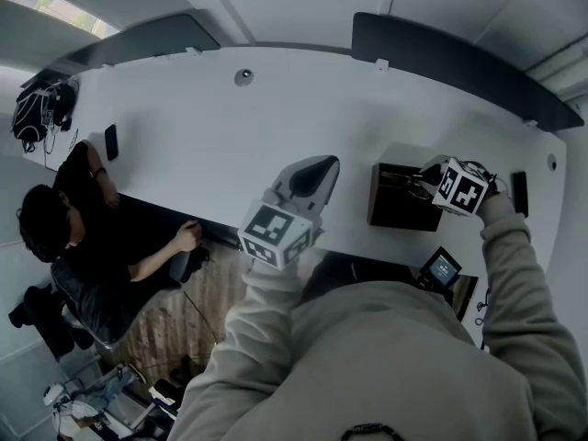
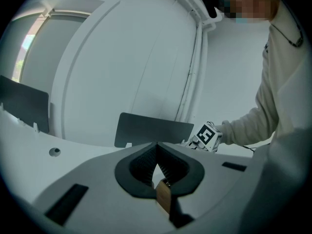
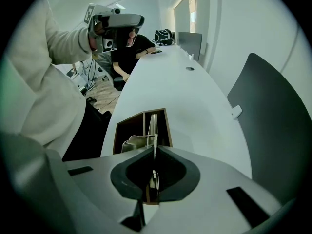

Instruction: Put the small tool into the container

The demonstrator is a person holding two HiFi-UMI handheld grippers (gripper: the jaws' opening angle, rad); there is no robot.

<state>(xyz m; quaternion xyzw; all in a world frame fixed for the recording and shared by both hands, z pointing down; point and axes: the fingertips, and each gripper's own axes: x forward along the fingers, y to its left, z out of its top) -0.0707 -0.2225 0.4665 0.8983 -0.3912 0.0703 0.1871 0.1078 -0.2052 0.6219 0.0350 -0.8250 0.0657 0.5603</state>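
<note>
A dark wooden container (image 1: 395, 211) with compartments stands on the white table (image 1: 230, 154), near its front edge. My right gripper (image 1: 424, 184) hangs over the container's right side and points steeply down. In the right gripper view the right gripper (image 3: 155, 147) is shut on a thin metal tool (image 3: 153, 126), whose blade reaches down over the container (image 3: 127, 130). A pale metal piece (image 3: 132, 141) lies inside the box. My left gripper (image 1: 317, 163) is held over the table left of the container. In its own view the left gripper (image 2: 157, 144) has its jaws meeting, with nothing seen between them.
Another person (image 1: 64, 237) sits at the table's left end, with a phone (image 1: 111, 141) and a black bag (image 1: 37, 108) nearby. Dark divider panels (image 1: 459, 58) line the far edge. A small screen device (image 1: 443, 266) sits below the container, and a black item (image 1: 520, 191) lies to its right.
</note>
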